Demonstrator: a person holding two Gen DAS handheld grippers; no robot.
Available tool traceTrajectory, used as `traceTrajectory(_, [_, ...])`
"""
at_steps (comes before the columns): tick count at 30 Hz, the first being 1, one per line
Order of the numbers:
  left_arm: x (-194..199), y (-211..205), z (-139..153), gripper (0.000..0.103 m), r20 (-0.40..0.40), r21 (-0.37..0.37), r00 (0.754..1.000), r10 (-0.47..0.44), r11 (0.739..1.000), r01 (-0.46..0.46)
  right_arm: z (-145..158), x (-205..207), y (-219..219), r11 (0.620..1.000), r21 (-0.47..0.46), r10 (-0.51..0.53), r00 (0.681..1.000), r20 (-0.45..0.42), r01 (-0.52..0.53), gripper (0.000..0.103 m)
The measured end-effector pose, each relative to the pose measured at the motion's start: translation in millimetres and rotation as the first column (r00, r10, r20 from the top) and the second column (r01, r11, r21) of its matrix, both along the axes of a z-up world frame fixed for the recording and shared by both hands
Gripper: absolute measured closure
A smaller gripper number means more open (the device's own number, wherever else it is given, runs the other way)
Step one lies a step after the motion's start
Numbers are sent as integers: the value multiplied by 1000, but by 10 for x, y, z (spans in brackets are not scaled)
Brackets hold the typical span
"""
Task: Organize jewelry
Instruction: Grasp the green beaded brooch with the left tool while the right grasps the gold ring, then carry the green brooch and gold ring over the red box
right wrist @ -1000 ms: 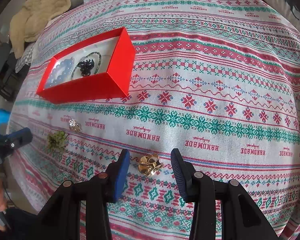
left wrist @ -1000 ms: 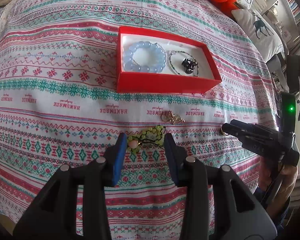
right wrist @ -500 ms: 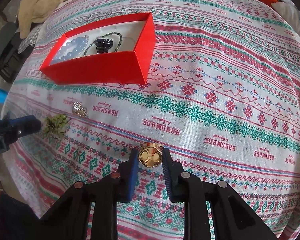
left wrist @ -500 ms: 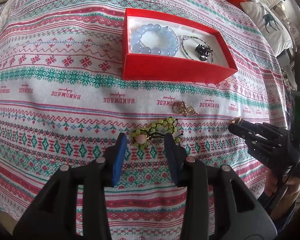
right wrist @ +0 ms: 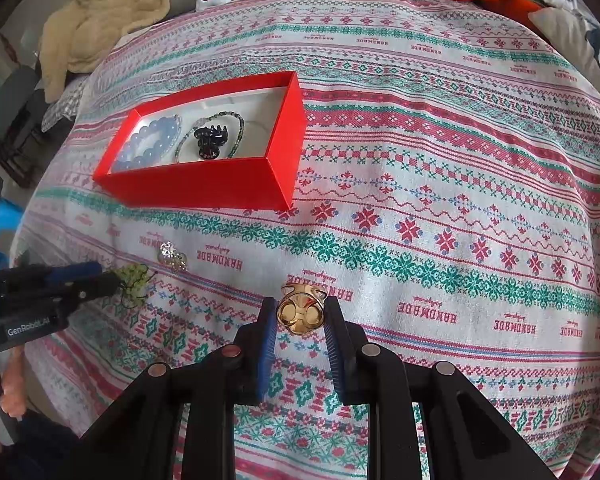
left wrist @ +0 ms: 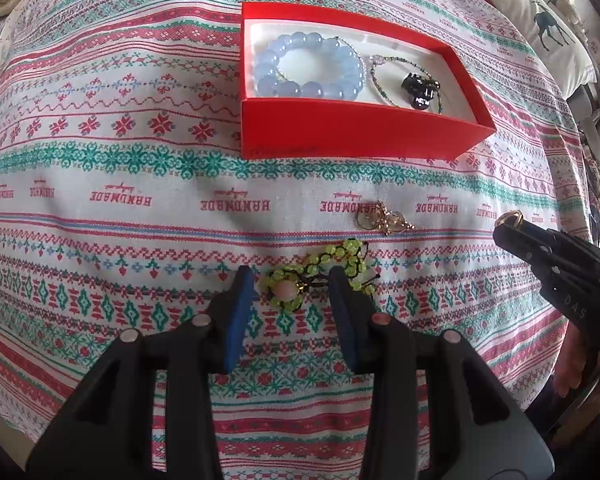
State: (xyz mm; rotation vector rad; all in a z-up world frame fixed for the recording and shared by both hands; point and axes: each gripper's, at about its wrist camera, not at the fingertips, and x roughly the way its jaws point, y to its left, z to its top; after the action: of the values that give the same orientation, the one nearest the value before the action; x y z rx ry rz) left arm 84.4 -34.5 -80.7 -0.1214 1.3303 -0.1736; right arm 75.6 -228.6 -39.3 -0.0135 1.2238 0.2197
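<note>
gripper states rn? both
Left gripper: open, jaws straddling the green bead bracelet.
Right gripper: shut on the gold clip.

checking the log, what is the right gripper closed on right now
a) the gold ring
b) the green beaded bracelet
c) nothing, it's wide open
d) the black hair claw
a: in the right wrist view the right gripper has its blue pads pressed against both sides of the gold ring, while the green beaded bracelet lies between the open left gripper fingers.

Red box (left wrist: 356,124) holds pale-blue beads (left wrist: 308,66) and a black clip (left wrist: 420,88). Cloth (left wrist: 100,160) striped red, green, white. Green bracelet (left wrist: 320,272); gold clip (right wrist: 301,310).
</note>
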Motion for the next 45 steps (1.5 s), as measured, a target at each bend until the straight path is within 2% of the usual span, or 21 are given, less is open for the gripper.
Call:
traceTrajectory(4, [29, -50, -71, 64, -8, 12, 1000, 8, 1000, -8, -13, -5, 11, 1000, 2, -1, 1000, 0, 1, 79])
traceTrajectory(6, [34, -77, -57, 83, 3, 19, 1000, 6, 1000, -6, -18, 10, -9, 1000, 3, -2, 1000, 1, 2, 79])
traceTrajectory(7, [35, -81, -54, 88, 2, 25, 1000, 5, 1000, -5, -19, 4, -25, 1000, 3, -3, 1000, 2, 3, 79])
traceTrajectory(8, [34, -76, -46, 90, 5, 24, 1000, 7, 1000, -7, -11, 2, -29, 1000, 4, -4, 1000, 2, 4, 79])
traceTrajectory(13, [-11, 13, 48, 90, 19, -15, 1000, 15, 1000, -15, 3, -3, -46, 1000, 7, -8, 1000, 6, 8, 79])
traceTrajectory(22, [-146, 189, 369, 90, 94, -82, 996, 11, 997, -4, 29, -15, -59, 1000, 9, -12, 1000, 12, 12, 79])
traceTrajectory(25, [-179, 233, 482, 90, 137, -73, 991, 6, 997, 4, 36, -13, -62, 1000, 10, -13, 1000, 16, 13, 79])
traceTrajectory(27, [-175, 269, 576, 90, 162, -101, 987, 6, 995, 11, 50, -11, -66, 1000, 17, -14, 1000, 20, 13, 79])
traceTrajectory(34, [-235, 492, 933, 90, 261, -234, 964, 58, 972, 5, 92, 5, -94, 999, 28, -18, 999, 36, 17, 80])
traceTrajectory(37, [-225, 537, 1017, 90, 300, -266, 951, 80, 964, 3, 110, 11, -103, 999, 36, -21, 999, 45, 20, 80])
traceTrajectory(45, [-158, 627, 1061, 90, 306, -335, 942, 135, 942, -26, 224, 0, -18, 995, 95, -3, 995, 97, -6, 80])
